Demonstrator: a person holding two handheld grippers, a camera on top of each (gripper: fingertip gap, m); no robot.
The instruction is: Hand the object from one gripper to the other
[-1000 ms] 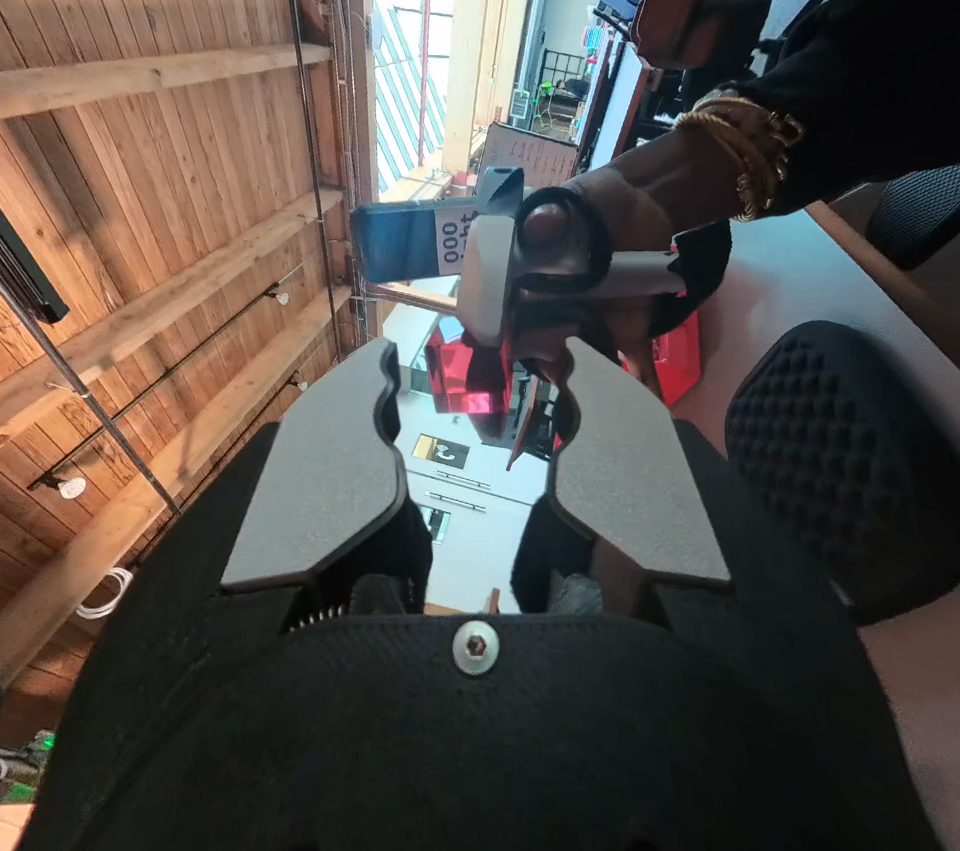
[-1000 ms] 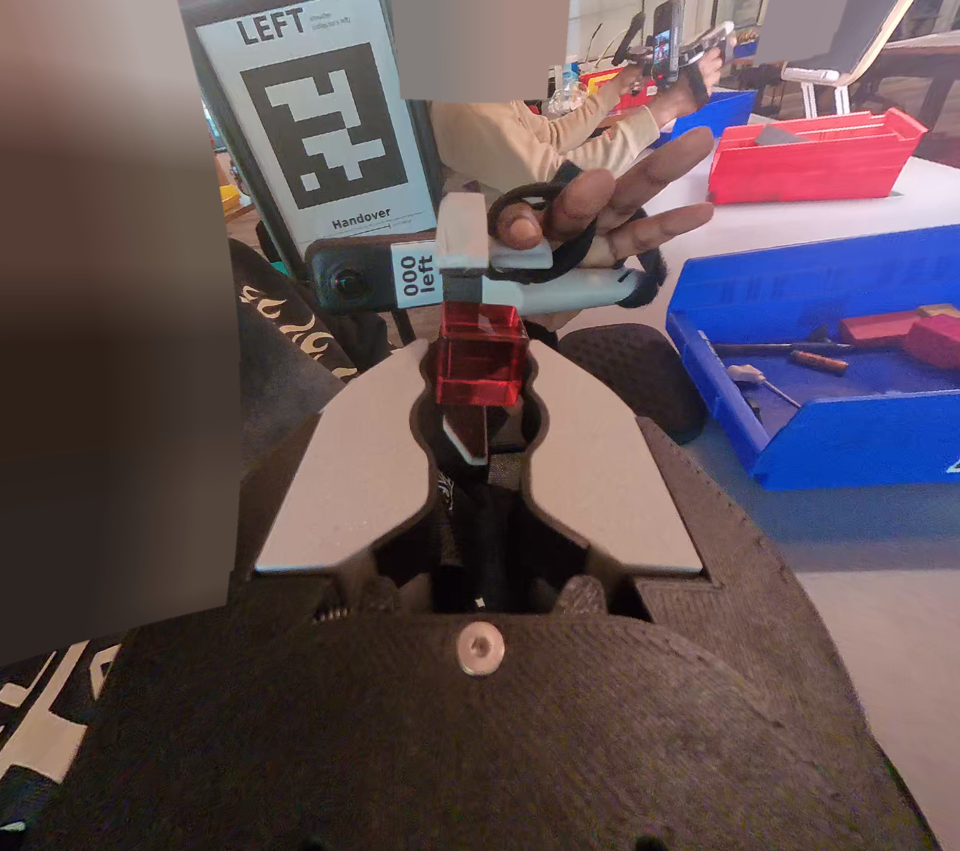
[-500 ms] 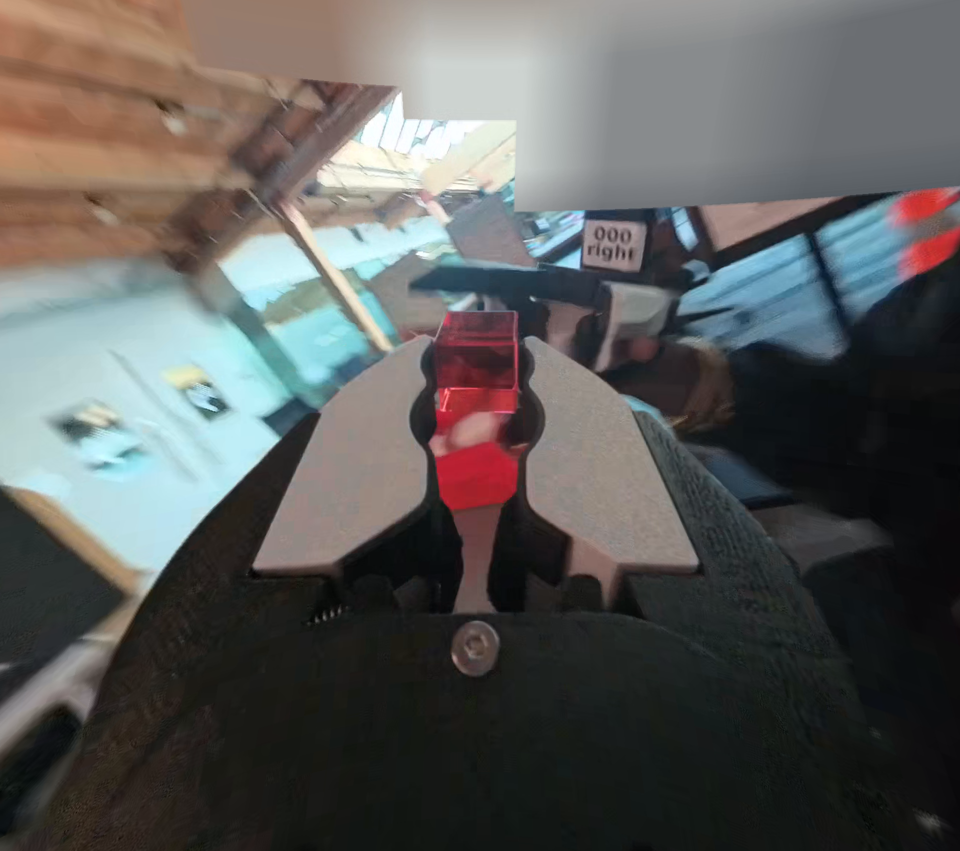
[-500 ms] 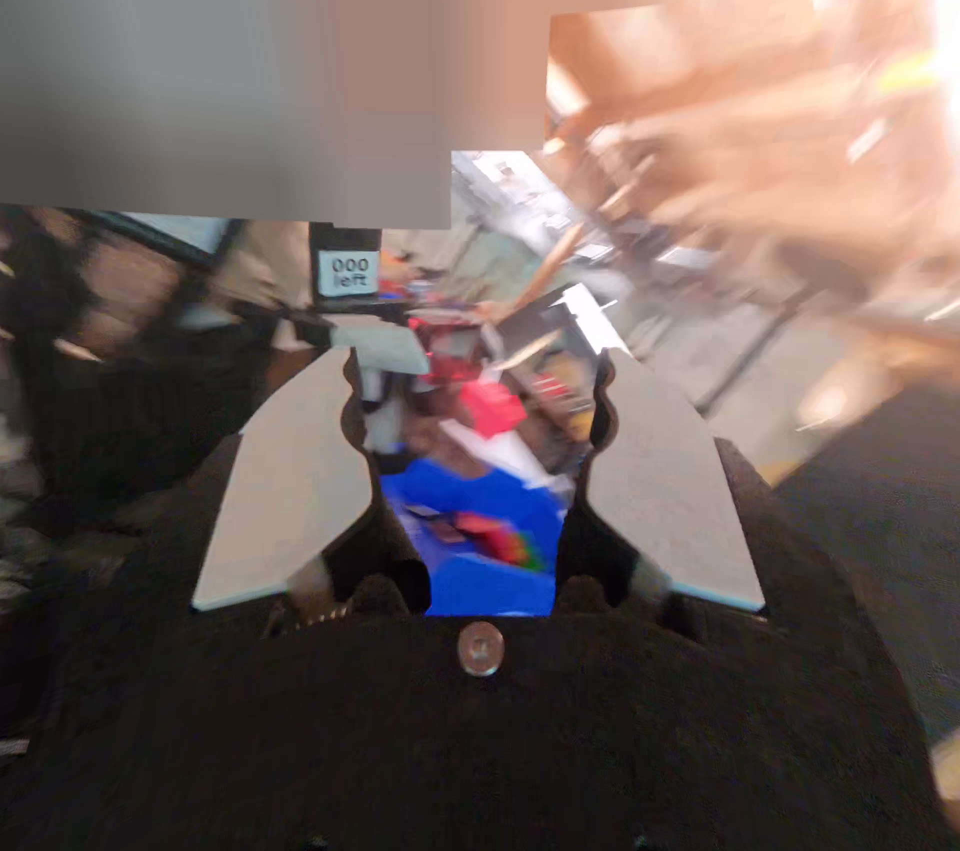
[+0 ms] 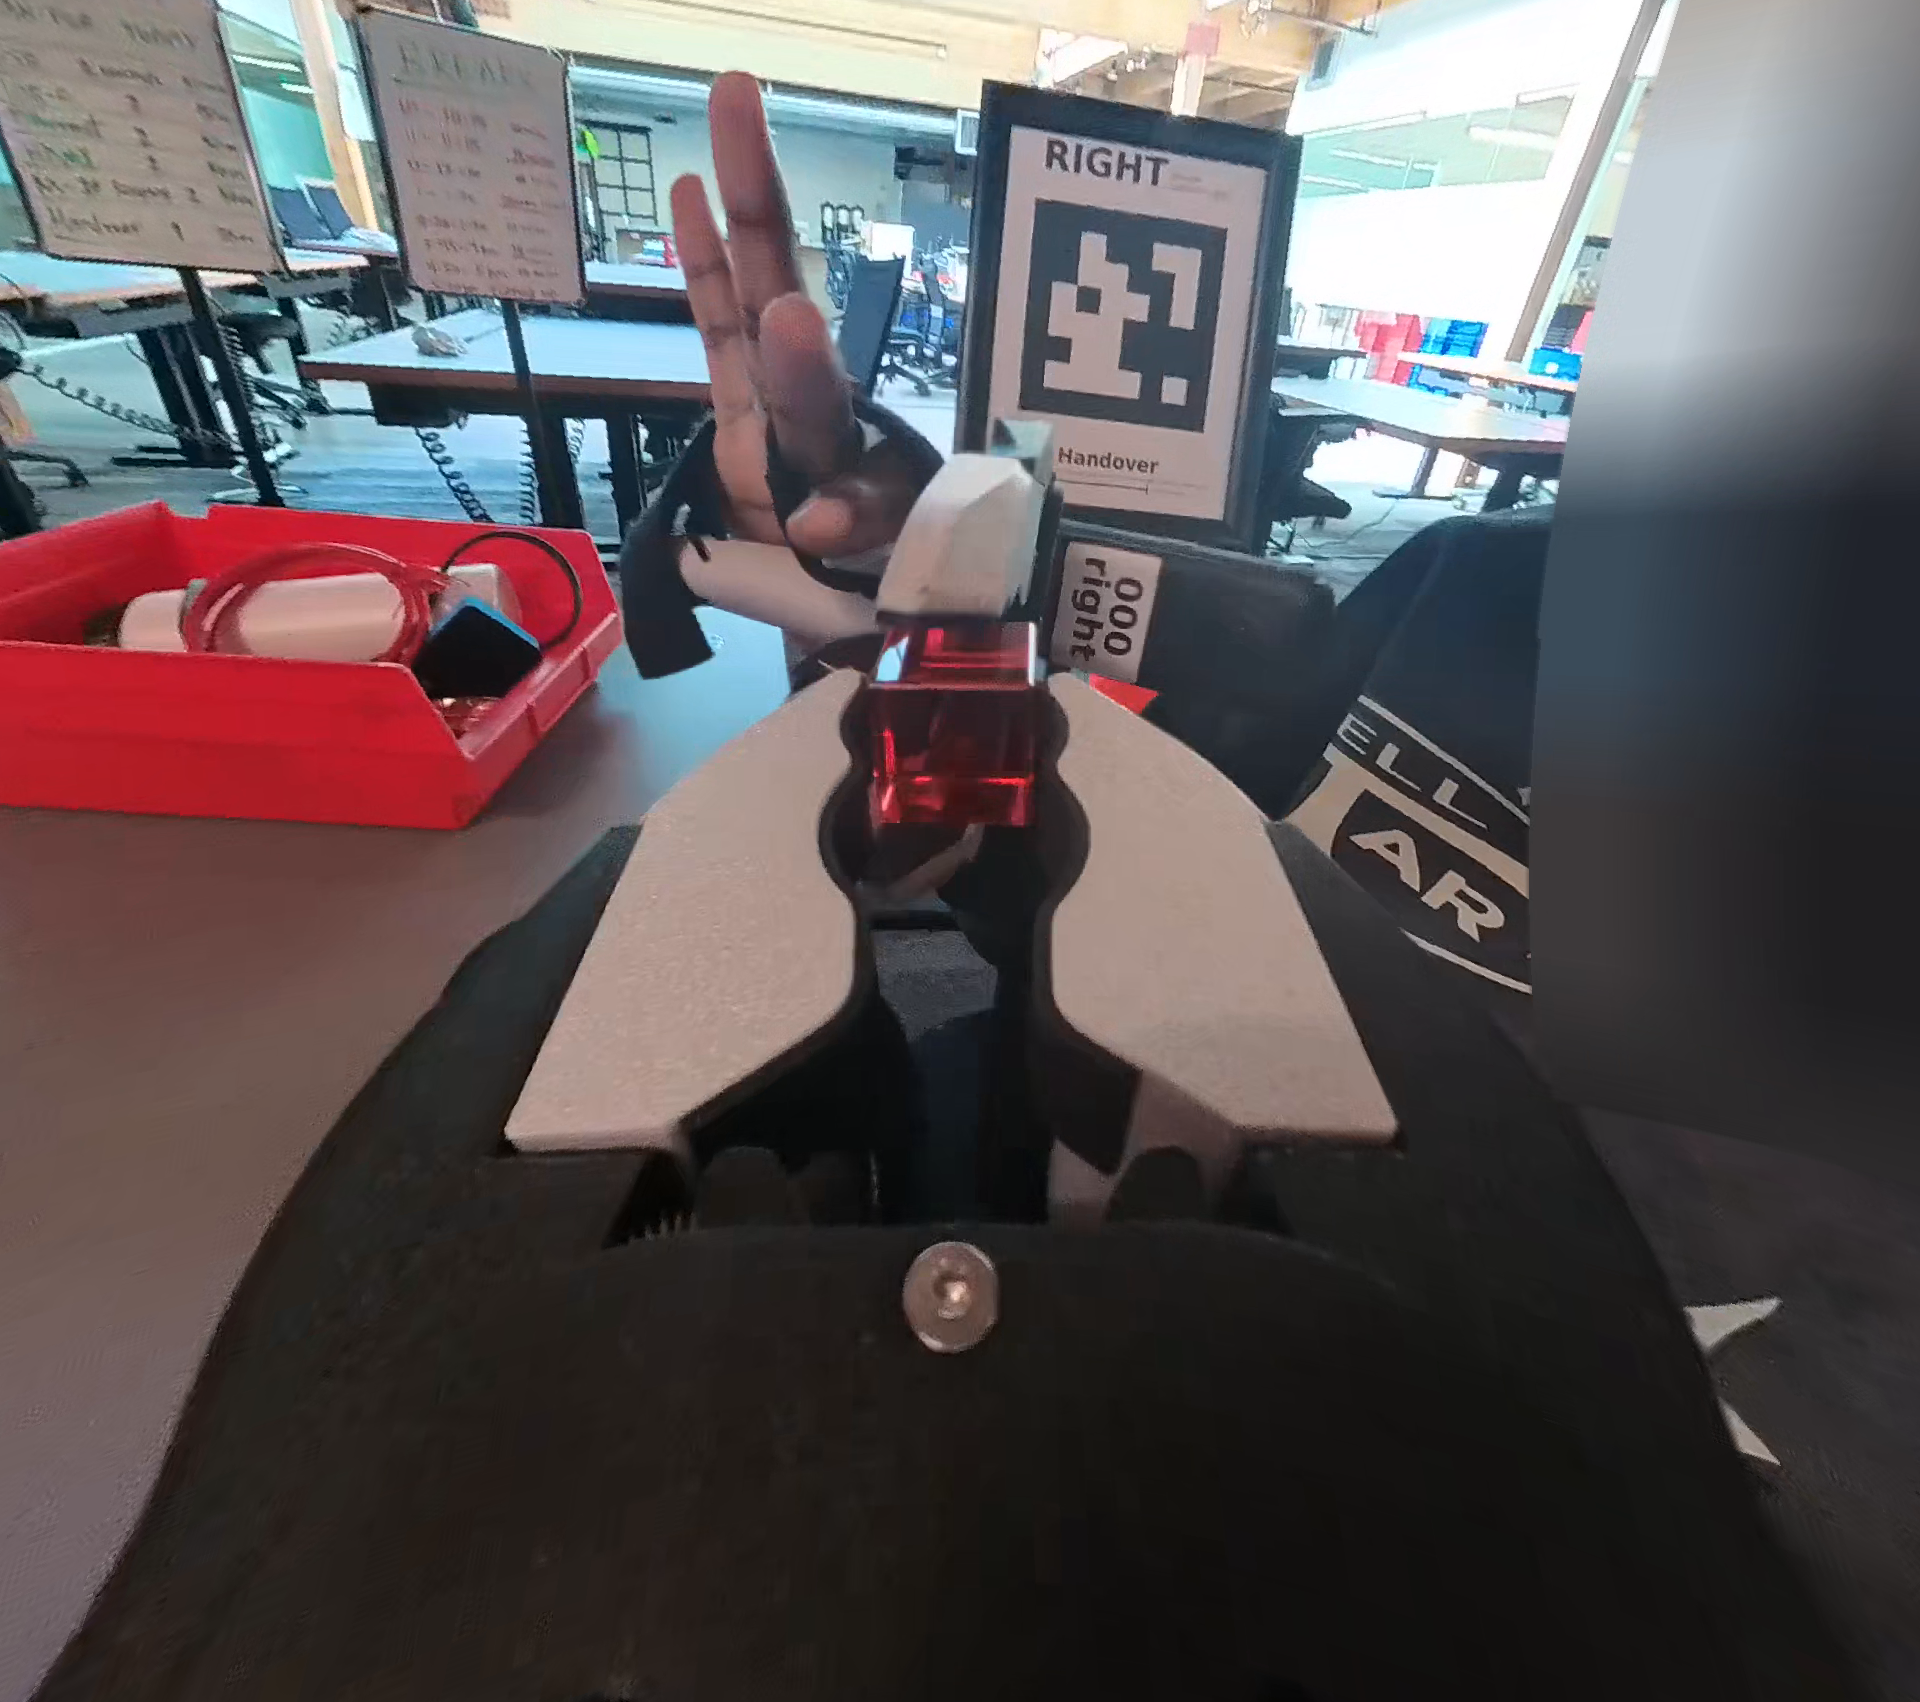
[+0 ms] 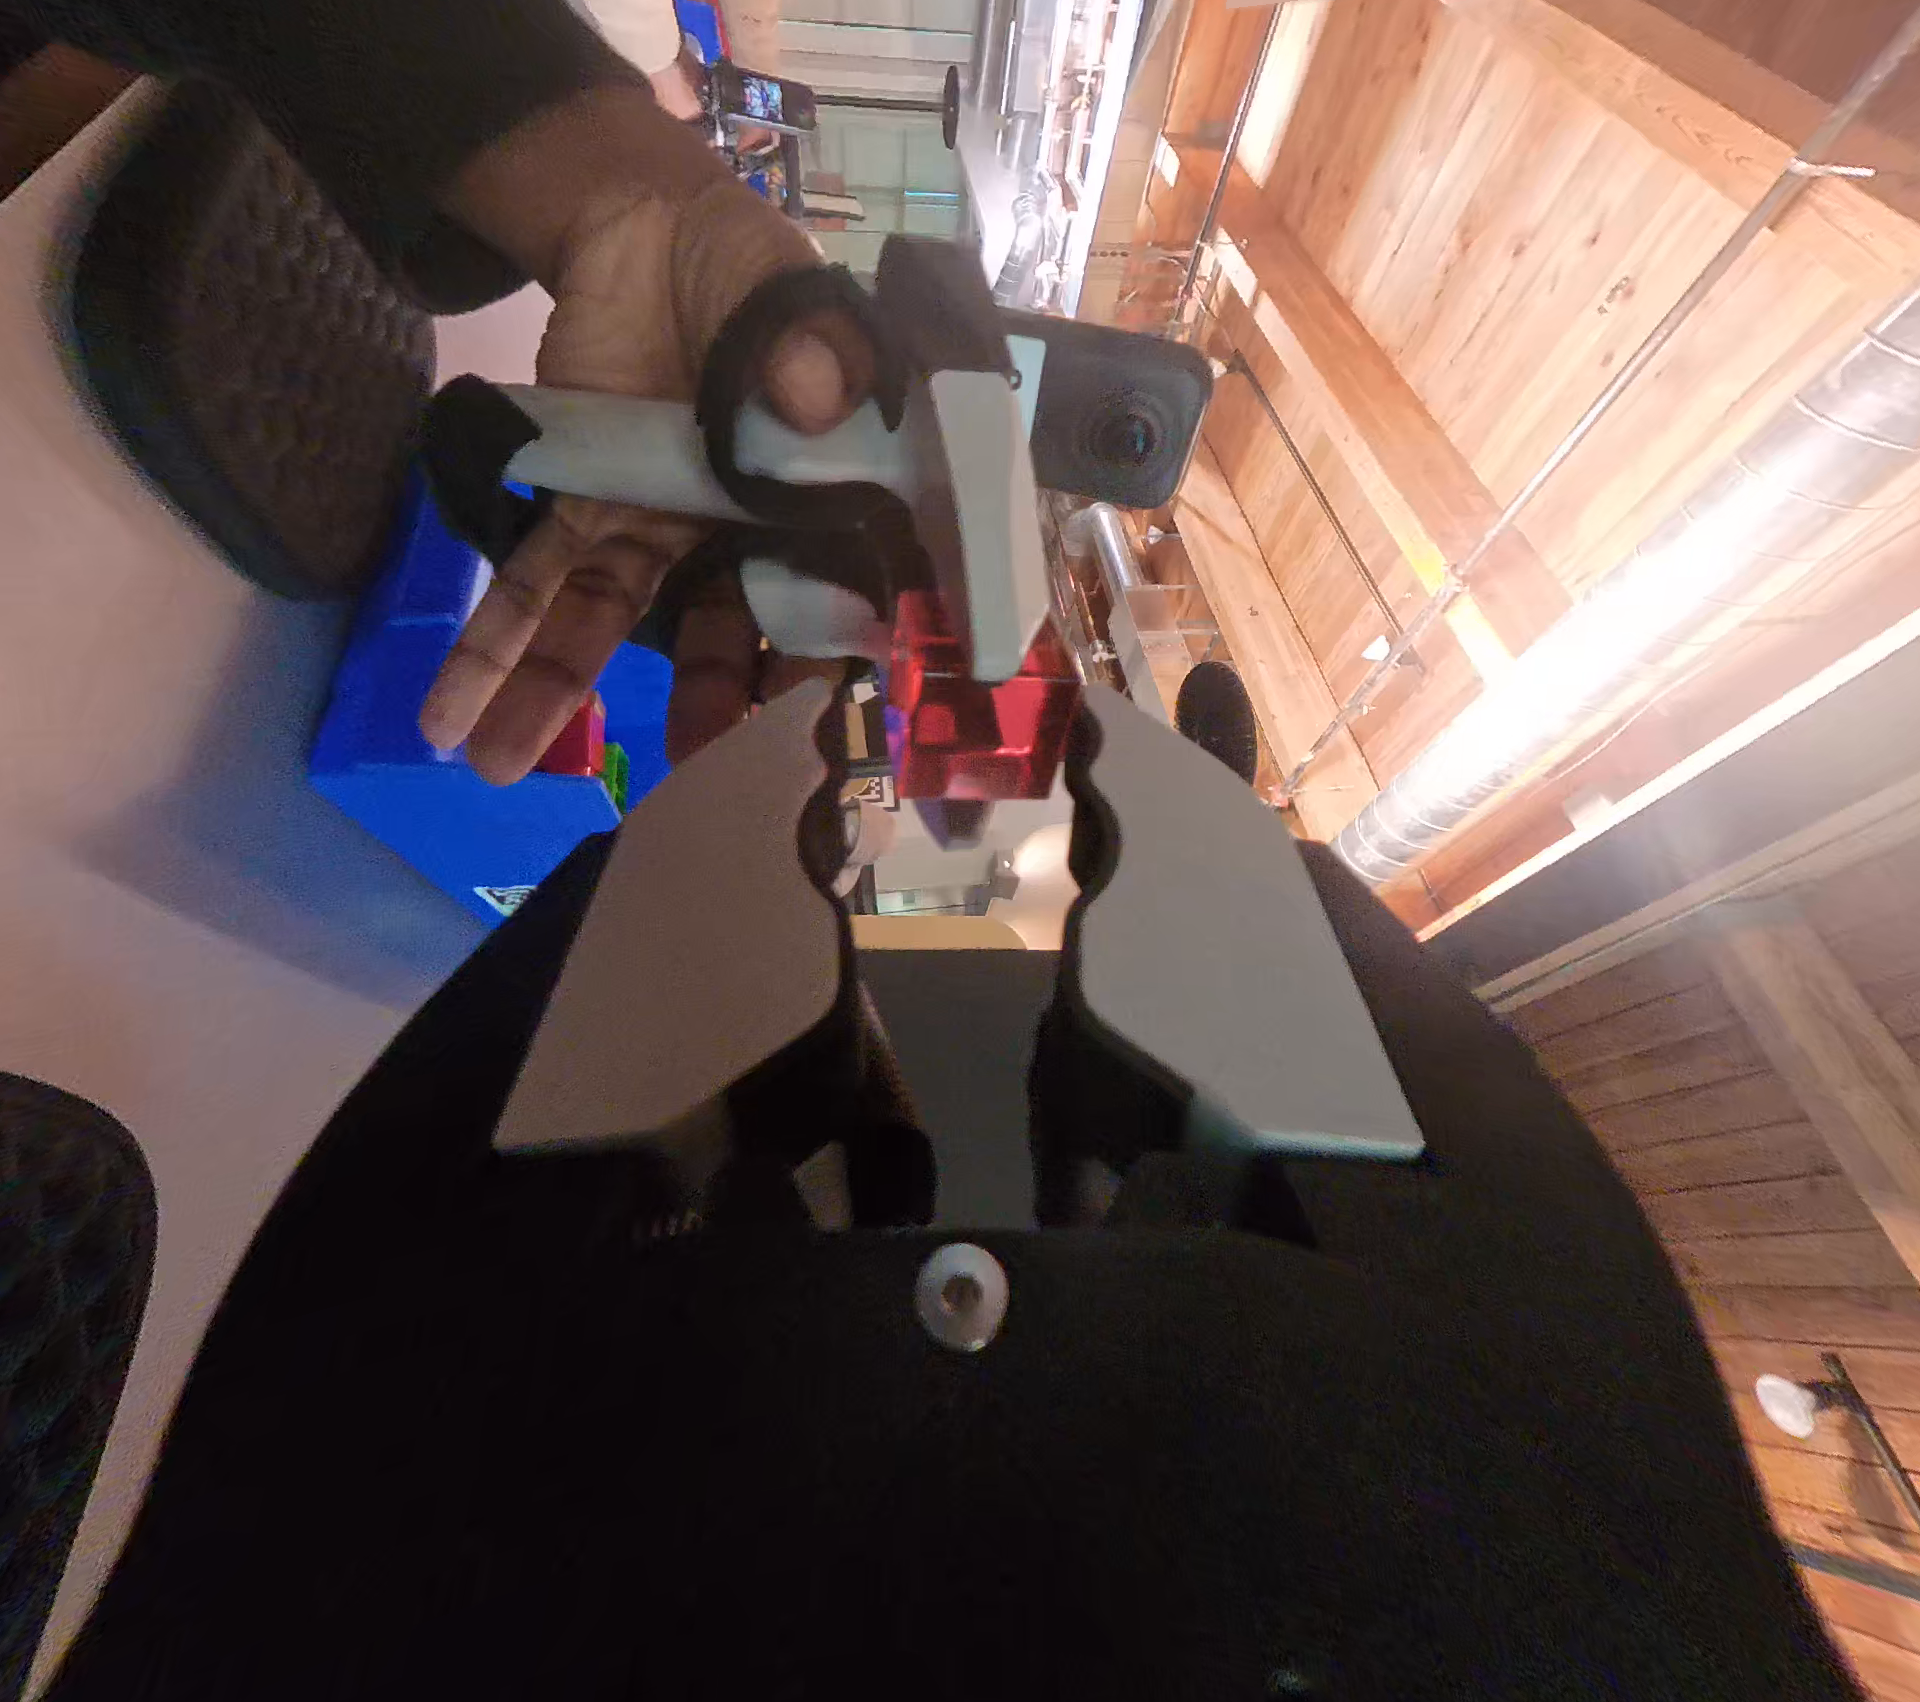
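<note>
Clear red cube (image 5: 954, 725) mid-handover, above the surface (image 5: 260, 925).

Clenched on the cube: left tool (image 5: 954, 743). Right tool (image 6: 951, 779) spread wide around it, one finger touching, not yet gripping. Likely rigid, light, glossy and slippery; best pinched squarely on opposite flat faces.

My left gripper (image 5: 954, 743) pinches the red cube (image 5: 954, 738) between its fingertips, with the right gripper (image 5: 961, 556) just beyond it.

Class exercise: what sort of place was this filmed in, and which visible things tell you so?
Probably a large open workshop or lab hall: rows of work tables, whiteboards on stands, a red parts bin, skylights above.
</note>
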